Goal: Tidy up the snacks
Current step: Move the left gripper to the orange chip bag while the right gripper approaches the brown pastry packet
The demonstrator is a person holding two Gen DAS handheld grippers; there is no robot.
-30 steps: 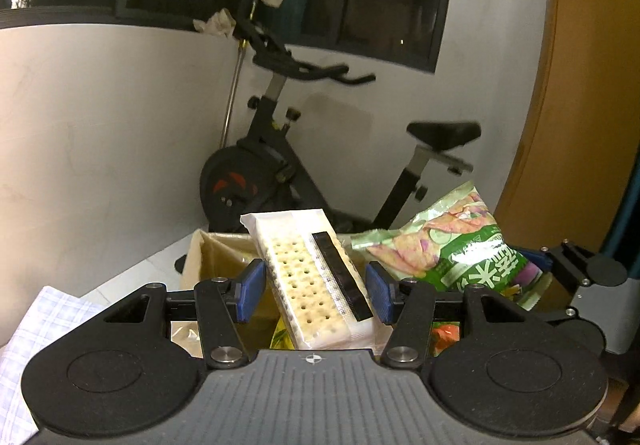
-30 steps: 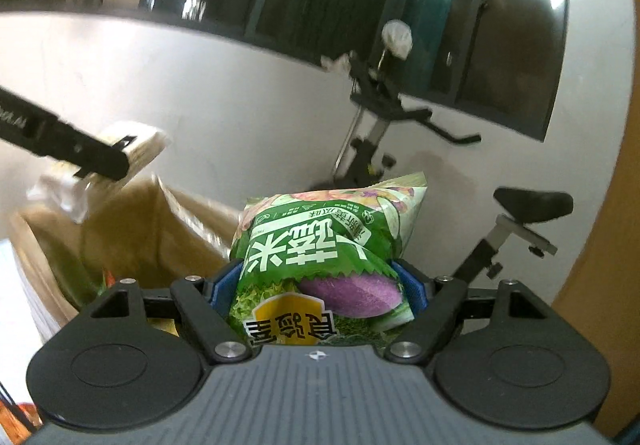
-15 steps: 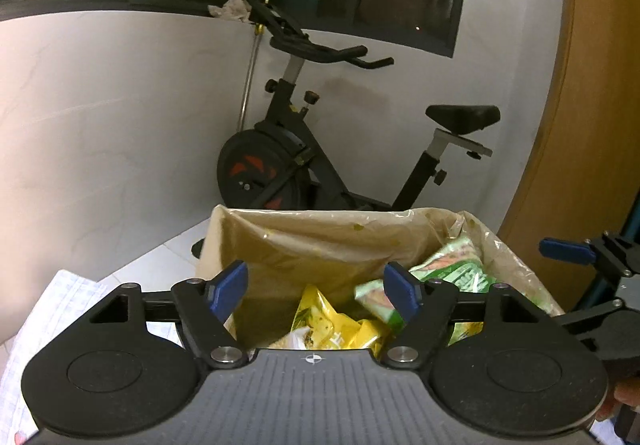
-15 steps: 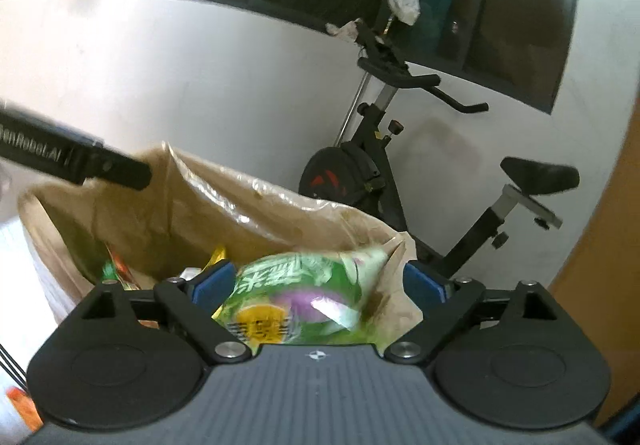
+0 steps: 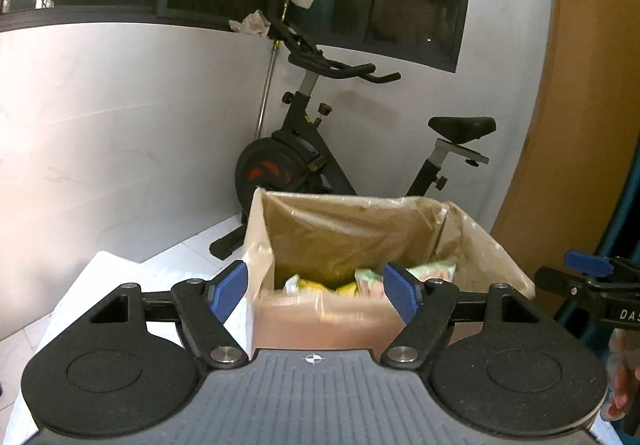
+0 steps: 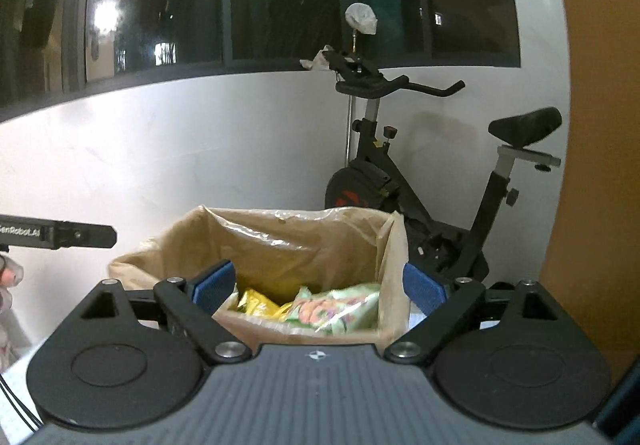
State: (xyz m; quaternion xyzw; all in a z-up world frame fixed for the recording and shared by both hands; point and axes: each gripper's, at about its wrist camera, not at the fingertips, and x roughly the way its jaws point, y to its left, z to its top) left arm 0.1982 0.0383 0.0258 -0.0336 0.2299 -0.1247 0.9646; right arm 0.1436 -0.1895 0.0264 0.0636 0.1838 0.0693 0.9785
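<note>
My left gripper (image 5: 316, 291) stands with its blue pads spread wide and nothing between them. My right gripper (image 6: 318, 289) is spread wider still and equally empty.

Ahead of both sits the brown cardboard box lined with a crinkled clear plastic bag (image 5: 348, 229), its top open and the lining folded over the rim. Down inside, from left to right, lie a white-edged packet that is mostly hidden, then a bright yellow glossy snack packet (image 6: 258, 303), then a pale green snack bag printed with pink and orange pictures (image 6: 340, 307), lying on its side against the right wall and touching the yellow one. The box rests on a white checked cloth (image 5: 160, 281). Behind it stands a black exercise bike (image 5: 312, 161) against the white wall.
</note>
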